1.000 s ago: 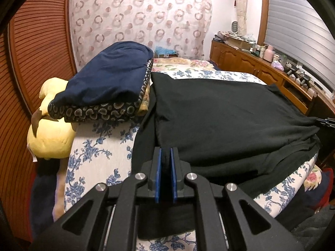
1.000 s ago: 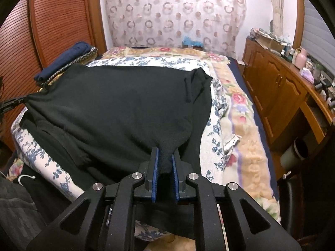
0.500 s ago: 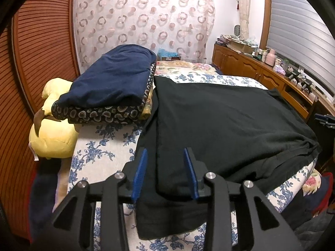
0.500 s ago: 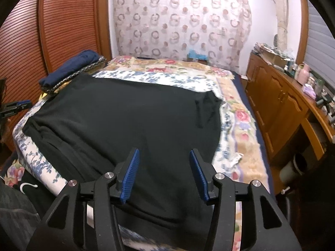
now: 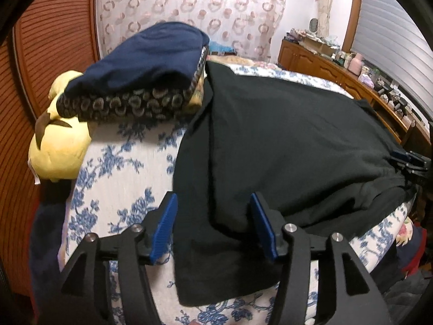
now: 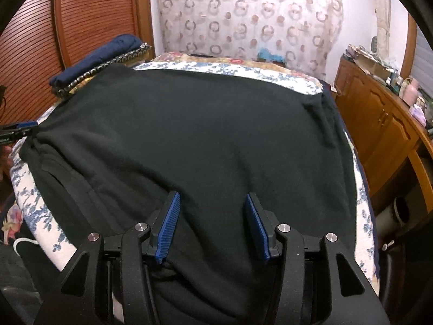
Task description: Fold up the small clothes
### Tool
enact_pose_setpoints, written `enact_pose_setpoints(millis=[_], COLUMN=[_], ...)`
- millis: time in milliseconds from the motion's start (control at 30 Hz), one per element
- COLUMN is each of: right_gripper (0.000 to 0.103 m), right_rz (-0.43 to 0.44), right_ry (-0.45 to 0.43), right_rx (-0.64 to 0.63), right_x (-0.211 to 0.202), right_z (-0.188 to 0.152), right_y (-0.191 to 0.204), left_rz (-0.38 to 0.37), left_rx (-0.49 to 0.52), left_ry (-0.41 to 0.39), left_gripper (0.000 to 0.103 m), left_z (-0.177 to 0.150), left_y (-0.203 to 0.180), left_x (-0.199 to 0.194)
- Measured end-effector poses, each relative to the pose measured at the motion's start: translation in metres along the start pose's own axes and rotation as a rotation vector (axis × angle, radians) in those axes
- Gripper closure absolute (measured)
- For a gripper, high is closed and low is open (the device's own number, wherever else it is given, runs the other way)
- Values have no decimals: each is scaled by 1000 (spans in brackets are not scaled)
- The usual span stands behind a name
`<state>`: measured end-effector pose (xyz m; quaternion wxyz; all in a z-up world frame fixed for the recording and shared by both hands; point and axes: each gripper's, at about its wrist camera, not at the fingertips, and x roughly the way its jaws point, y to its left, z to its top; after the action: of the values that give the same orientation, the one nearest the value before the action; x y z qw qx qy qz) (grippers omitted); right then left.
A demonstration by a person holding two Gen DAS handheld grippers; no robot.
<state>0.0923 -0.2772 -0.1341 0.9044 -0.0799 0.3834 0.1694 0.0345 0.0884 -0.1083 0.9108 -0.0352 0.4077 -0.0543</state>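
A black garment [image 5: 284,140] lies spread over the floral bedspread [image 5: 121,173], folded once with a lower layer sticking out at the near edge. It also fills the right wrist view [image 6: 205,140]. My left gripper [image 5: 213,224] is open and empty, just above the garment's near left corner. My right gripper [image 6: 212,224] is open and empty, low over the garment's near right part. Each gripper's tip shows at the edge of the other view, the right gripper [image 5: 408,159] and the left gripper [image 6: 16,130], at the garment's corners.
A folded navy blanket on a patterned cushion [image 5: 140,62] and a yellow plush toy [image 5: 56,146] sit left of the garment. A wooden cabinet [image 6: 379,124] with clutter runs along the right of the bed. A curtain [image 6: 249,16] hangs behind.
Both grippers were shut on the garment's edge a second ago. They have opened wide and let it go, and the cloth now lies flat on the bed.
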Motion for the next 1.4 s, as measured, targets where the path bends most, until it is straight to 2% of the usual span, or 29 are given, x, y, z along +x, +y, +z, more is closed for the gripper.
enact_pose_setpoints(millis=[433, 533, 633, 833, 867, 900, 967, 1067, 1167, 1400], right_gripper=[48, 48, 48, 47, 47, 47, 47, 47, 47, 47], right_rz=[1, 1, 0, 3, 4, 4, 3, 3, 3, 4], right_ry=[-63, -72, -78, -84, -85, -85, -85, -85, -85, -85], right_rx=[22, 24, 24, 26, 26, 26, 26, 26, 25, 25], right_x=[0, 1, 0, -1, -1, -1, -1, -1, -1, -1], right_z=[-7, -8, -9, -11, -11, -11, -11, -11, -11, -11], right_y=[0, 1, 2, 0, -1, -1, -1, -1, -1, -1], left_rz=[24, 5, -57, -75, -78, -74, -61, -33, -39, -87], left_rx=[-4, -14, -29, -14, -10, -1, 16, 36, 43, 33], left_ry=[7, 10, 15, 18, 18, 16, 14, 9, 2, -69], left_gripper=[48, 48, 48, 48, 50, 58, 65, 81, 90, 94], left_z=[-5, -5, -5, -6, -5, -5, -4, -3, -4, -2], left_y=[1, 1, 2, -3, -3, -5, -8, -10, -10, -20], left_x=[3, 2, 0, -2, -1, -1, 0, 2, 1, -10])
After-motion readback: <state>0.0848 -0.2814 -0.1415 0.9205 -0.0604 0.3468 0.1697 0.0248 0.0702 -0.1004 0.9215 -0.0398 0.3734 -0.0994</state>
